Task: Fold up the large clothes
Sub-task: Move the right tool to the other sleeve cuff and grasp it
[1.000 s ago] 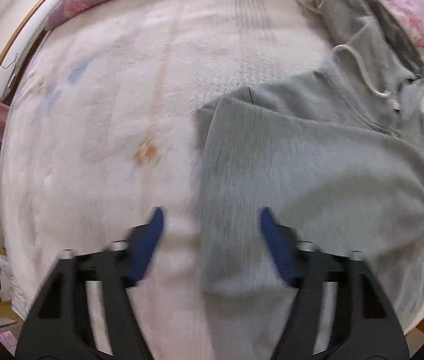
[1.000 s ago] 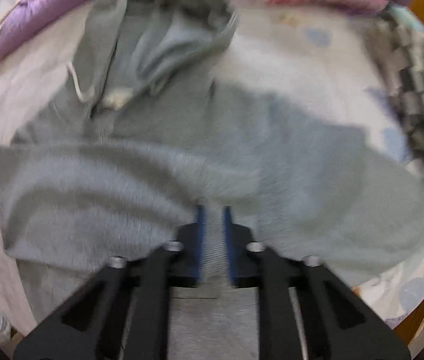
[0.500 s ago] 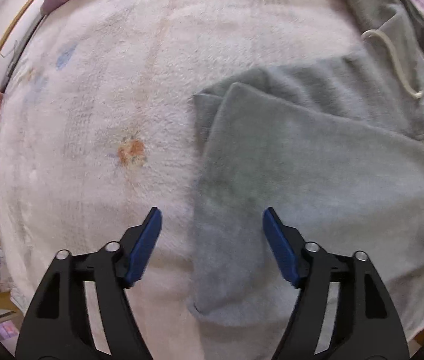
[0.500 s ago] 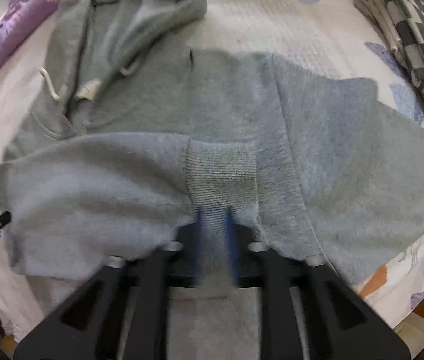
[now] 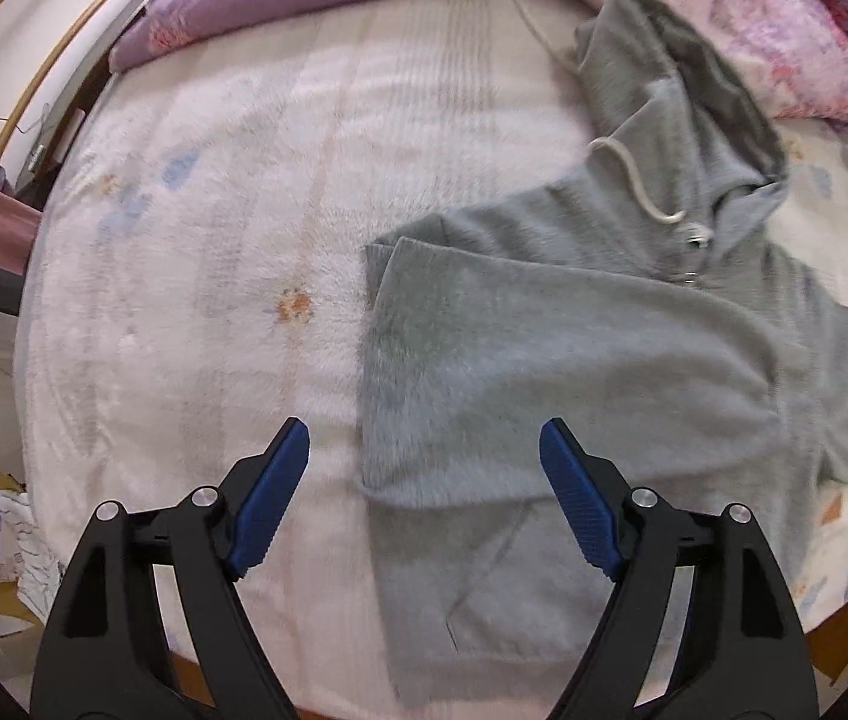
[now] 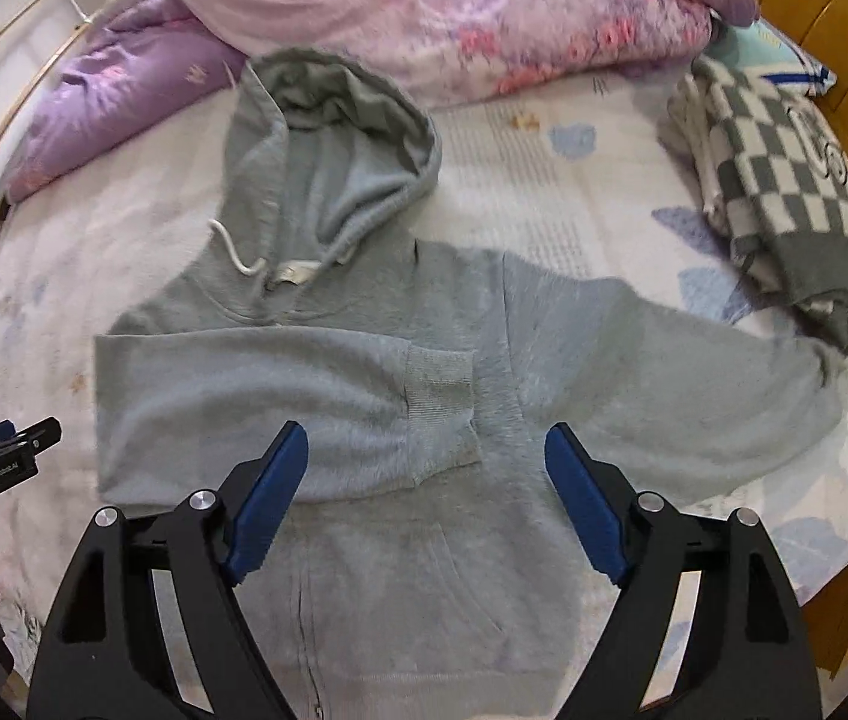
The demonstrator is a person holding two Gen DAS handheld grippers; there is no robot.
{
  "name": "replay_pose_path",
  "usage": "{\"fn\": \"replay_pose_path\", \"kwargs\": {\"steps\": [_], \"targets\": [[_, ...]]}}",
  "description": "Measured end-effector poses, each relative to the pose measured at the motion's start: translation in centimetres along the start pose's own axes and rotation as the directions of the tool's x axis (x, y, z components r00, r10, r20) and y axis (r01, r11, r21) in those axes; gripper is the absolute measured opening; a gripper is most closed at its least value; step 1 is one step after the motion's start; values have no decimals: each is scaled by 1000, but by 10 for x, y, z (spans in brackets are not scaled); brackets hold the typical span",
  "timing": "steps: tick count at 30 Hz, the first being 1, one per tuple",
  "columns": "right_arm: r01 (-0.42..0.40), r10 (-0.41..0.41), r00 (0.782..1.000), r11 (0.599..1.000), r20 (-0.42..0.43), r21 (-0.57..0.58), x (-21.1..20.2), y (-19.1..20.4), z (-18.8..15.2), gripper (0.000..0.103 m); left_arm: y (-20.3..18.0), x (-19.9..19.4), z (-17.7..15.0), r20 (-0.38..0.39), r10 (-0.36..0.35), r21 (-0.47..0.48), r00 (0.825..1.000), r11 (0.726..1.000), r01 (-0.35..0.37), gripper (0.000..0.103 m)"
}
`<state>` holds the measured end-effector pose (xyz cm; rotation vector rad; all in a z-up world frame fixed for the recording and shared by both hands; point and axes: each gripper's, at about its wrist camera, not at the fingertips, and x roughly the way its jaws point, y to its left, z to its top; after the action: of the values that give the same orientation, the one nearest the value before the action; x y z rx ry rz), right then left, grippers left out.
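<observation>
**One sleeve folded, one to go**

White fleecy bedding (image 5: 195,252) carries the grey hoodie (image 6: 363,540), front up — one sleeve (image 6: 255,396) lies folded across the chest. Both the left gripper (image 5: 424,498) and right gripper (image 6: 427,498) hover wide and empty just above its body. Next, likely, the outstretched sleeve (image 6: 694,384) — pinch near its cuff.

A grey hoodie (image 6: 399,324) lies face-up on the bed, one sleeve (image 6: 255,408) folded across its chest, hood spread flat.

White bed (image 6: 544,180) — grey hoodie (image 6: 363,372), checkered blanket (image 6: 784,192), pink quilt (image 6: 484,18) on it.
</observation>
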<state>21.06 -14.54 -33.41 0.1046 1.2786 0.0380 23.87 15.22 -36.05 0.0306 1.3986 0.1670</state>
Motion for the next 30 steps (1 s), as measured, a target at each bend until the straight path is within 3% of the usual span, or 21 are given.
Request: {"fn": "replay_pose_path", "kwargs": {"steps": [4,11,14,23,30], "targets": [[-38,38,999,999,18,1,-31,-8,0,81,-14,-59,-17,31,5,-15,999,1000,-5,80],[-102,102,995,995,2,-16,-85,-25,-18,82,-22,-121,-48,58,13,-69,998,998,-9,80],[-101,101,995,995,-6,3,-101,-36,-28,82,-28,-140,-62,61,-28,-73,998,997,32,80],[-17,14,1000,986,16,169,-143,-83,-68,82,-78,-163,-90,62,-142,98,988,986,136,80],[41,-56,998,916,25,399,-174,-130,-119,85,-129,-167,-111,21,-233,269,972,938,219,80]]}}
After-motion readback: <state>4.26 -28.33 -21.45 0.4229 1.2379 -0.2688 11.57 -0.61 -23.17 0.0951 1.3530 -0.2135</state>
